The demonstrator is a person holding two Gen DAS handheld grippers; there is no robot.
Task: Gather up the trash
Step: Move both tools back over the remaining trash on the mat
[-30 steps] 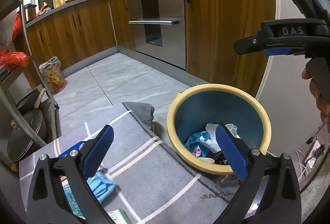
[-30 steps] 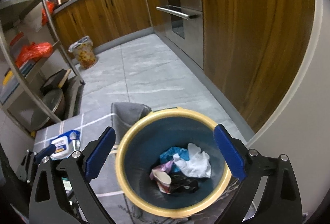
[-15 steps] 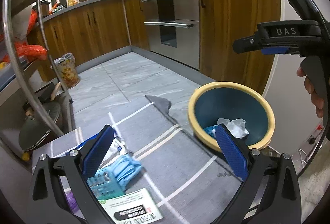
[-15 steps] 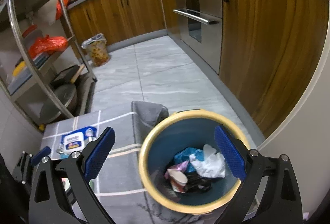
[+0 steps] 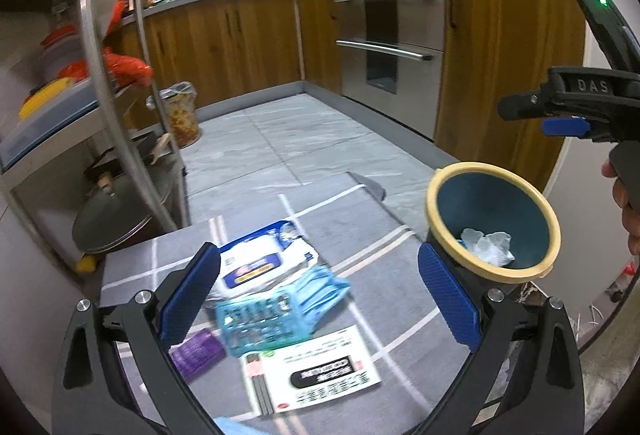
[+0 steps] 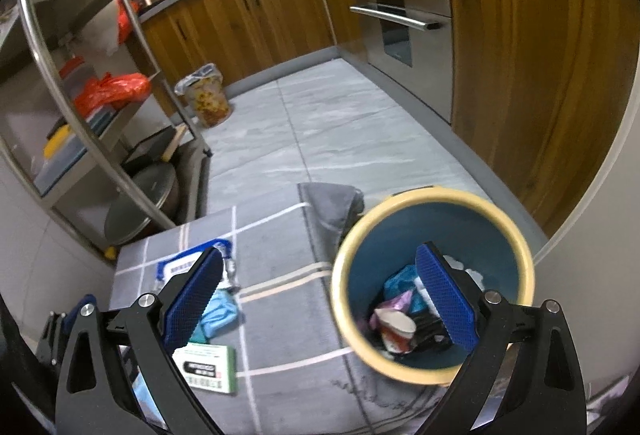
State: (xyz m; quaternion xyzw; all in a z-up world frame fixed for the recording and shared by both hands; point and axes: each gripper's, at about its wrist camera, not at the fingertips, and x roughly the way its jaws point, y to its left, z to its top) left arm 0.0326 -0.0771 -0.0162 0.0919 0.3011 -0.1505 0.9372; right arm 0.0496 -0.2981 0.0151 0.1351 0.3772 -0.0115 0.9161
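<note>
We look down at a grey checked mat (image 5: 256,227) on a kitchen floor, with litter still spread across it. On the left lies a purple wrapper (image 5: 196,353), then a white and blue wipes pack (image 5: 260,255), its long side running from near-left up toward far-right. Just in front, touching it, a light blue packet (image 5: 280,309) lies on the same slant. Nearest us is a white printed card (image 5: 316,363), long side across our view, tipped slightly.

Our left gripper (image 5: 320,299) hovers over this litter, jaws spread wide and holding nothing. Our right gripper (image 6: 320,299) is likewise spread and empty, above the mat's right edge.

At the right stands the upright bin (image 5: 436,203), blue inside with a yellow rim. It already holds crumpled tissue (image 5: 488,247), a paper cup (image 6: 394,327) and other scraps. We judge the job partly done: four or so pieces remain on the mat.
</note>
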